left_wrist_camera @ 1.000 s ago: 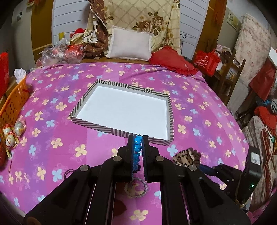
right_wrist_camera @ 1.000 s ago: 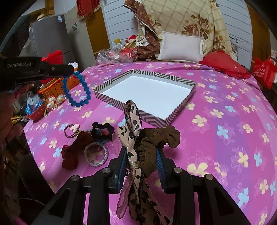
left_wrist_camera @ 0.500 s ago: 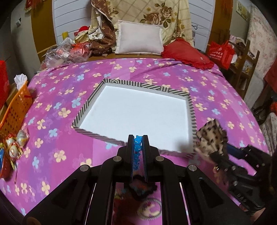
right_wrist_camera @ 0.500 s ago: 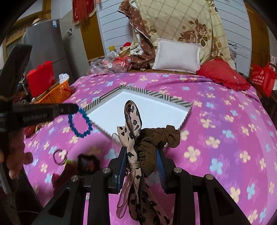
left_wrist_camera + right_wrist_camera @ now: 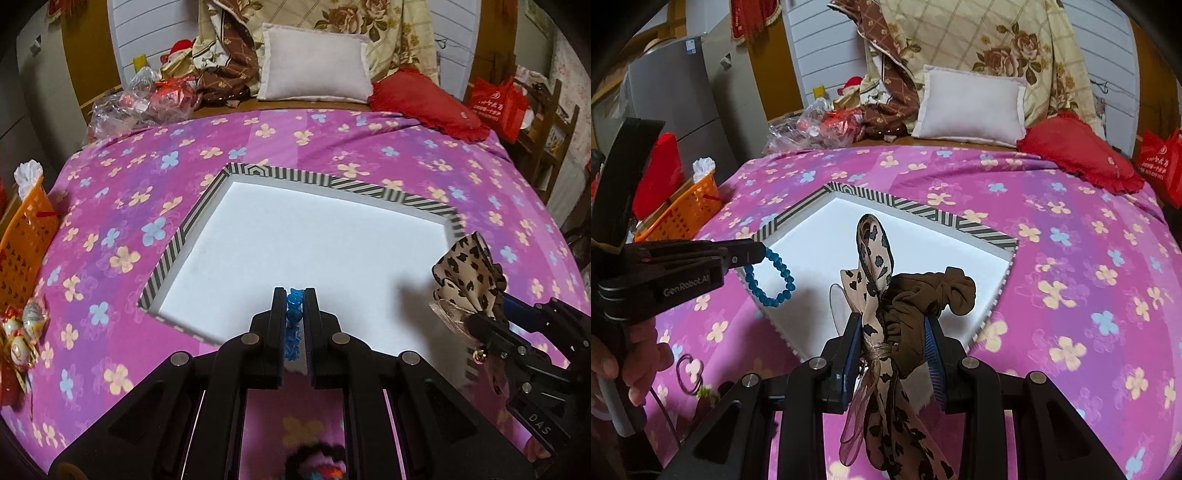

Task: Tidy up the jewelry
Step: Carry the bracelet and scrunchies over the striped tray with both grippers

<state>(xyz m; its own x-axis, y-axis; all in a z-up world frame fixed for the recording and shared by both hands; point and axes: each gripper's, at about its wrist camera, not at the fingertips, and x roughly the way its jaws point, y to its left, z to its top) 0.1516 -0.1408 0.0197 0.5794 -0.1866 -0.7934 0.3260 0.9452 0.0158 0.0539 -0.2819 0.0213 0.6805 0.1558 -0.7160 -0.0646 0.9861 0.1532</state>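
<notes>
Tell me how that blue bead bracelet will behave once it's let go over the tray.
The blue bead bracelet hangs as a loop from the left gripper, so it is probably flexible and should collapse flat. Its rounded beads might shift slightly on the smooth white tray.

On my feeds, the left gripper shows matt black plastic with dull metal pivot pins; its glossy blue bead bracelet looks like faceted glass or plastic. The right gripper carries ribbed blue pads against a soft brown cloth scrunchie and a leopard-print fabric bow with sheer trim. The tray appears to be striped paperboard with a smooth matt white floor. The bedspread is matt printed cloth. At far left, an orange basket looks like perforated plastic.
</notes>
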